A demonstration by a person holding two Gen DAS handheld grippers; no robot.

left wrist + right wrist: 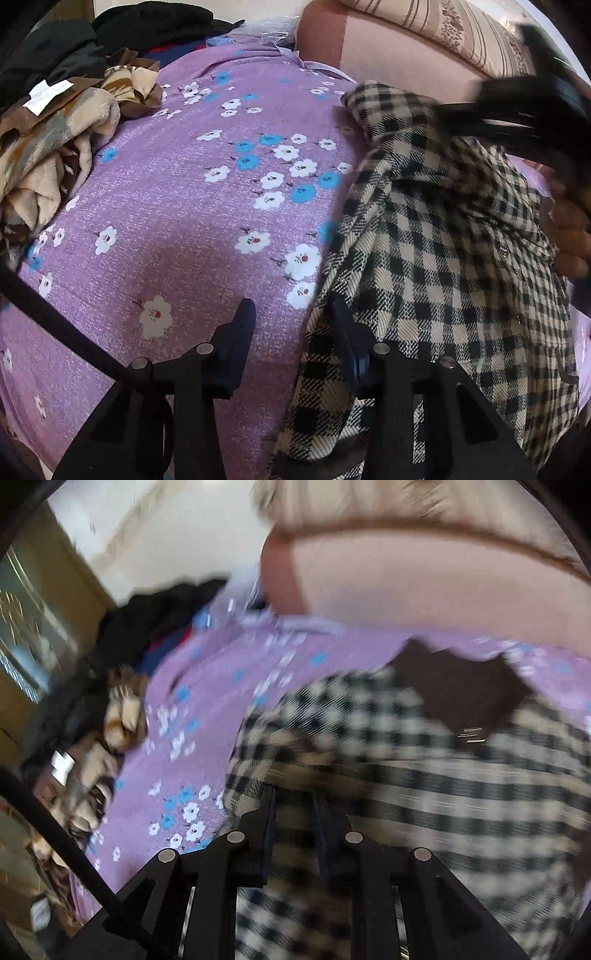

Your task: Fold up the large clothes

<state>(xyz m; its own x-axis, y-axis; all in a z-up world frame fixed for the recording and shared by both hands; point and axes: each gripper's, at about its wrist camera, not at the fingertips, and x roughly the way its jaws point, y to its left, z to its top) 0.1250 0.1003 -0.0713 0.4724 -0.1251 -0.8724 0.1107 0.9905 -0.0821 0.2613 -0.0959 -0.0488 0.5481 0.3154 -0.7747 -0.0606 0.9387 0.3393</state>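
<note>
The checked coat (436, 258) lies on the right side of the bed (192, 206), spread loosely over the purple flowered sheet with its near hem bunched beside the left gripper (291, 332), and no clean fold shows in it, so the folding looks barely begun: the garment seems to be only laid out or gathered, and all the squaring, folding over and stacking is still ahead. The left gripper's fingers stand well apart, released, with bare sheet between them; the right-hand finger rests against or just under the coat's edge, though I cannot tell whether it touches. The right gripper (295, 805) points into the coat from above its lower part; its view is smeared by motion, its fingers stand close together with checked cloth showing in the narrow gap, but whether they pinch it I cannot tell. The coat is a thick woven twill in black and cream checks, stiff enough to hold ridges, with a dark brown collar (461, 690) and a small metal clasp below it. At the far left sits a heap of plush brown-and-cream fabric (55, 147) and dark clothes (110, 33), unfolded. A pink padded headboard (399, 55) backs the bed.
</note>
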